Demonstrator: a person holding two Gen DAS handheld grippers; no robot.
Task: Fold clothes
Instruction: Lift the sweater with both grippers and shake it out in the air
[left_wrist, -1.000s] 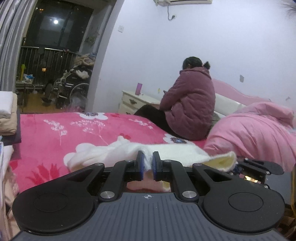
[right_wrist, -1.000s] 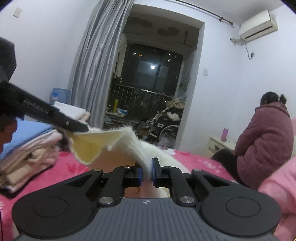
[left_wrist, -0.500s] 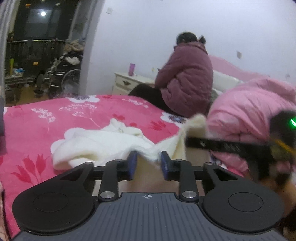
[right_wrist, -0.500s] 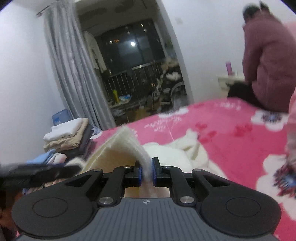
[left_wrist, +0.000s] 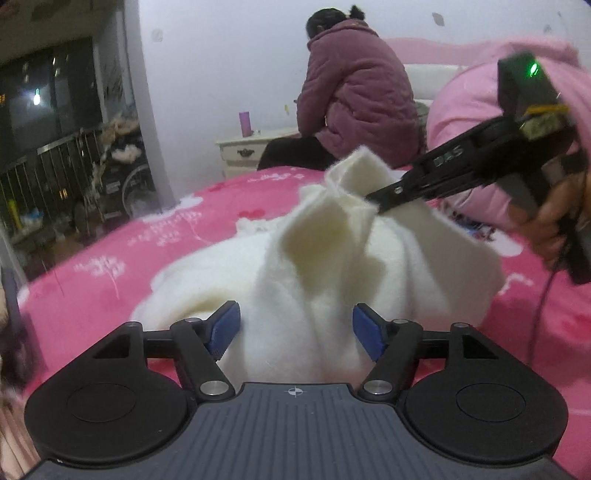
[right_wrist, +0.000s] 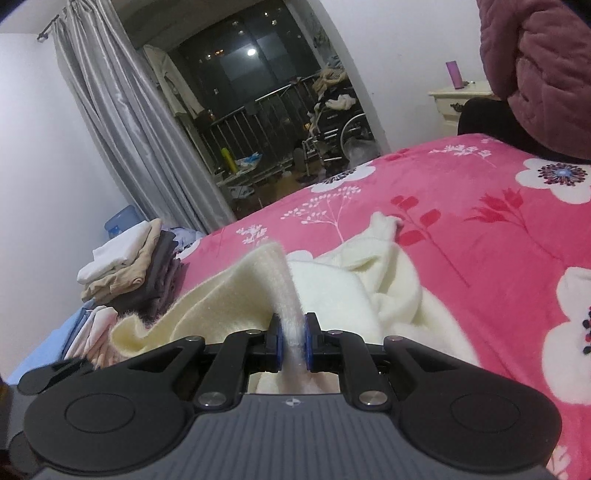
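Left gripper (left_wrist: 295, 326) opening, jaws clear of the fluffy cream fleece garment (left_wrist: 314, 266); right gripper (right_wrist: 292, 341) pinches its thick hem. Soft, light, floppy, so probably best gripped at edges.

Left gripper (left_wrist: 295, 328) opening, its blue pads (left_wrist: 224, 328) clear of a cream garment (left_wrist: 306, 266) heaped on a pink bed (left_wrist: 110, 258). Right gripper (left_wrist: 376, 201) pinches the garment's raised corner.
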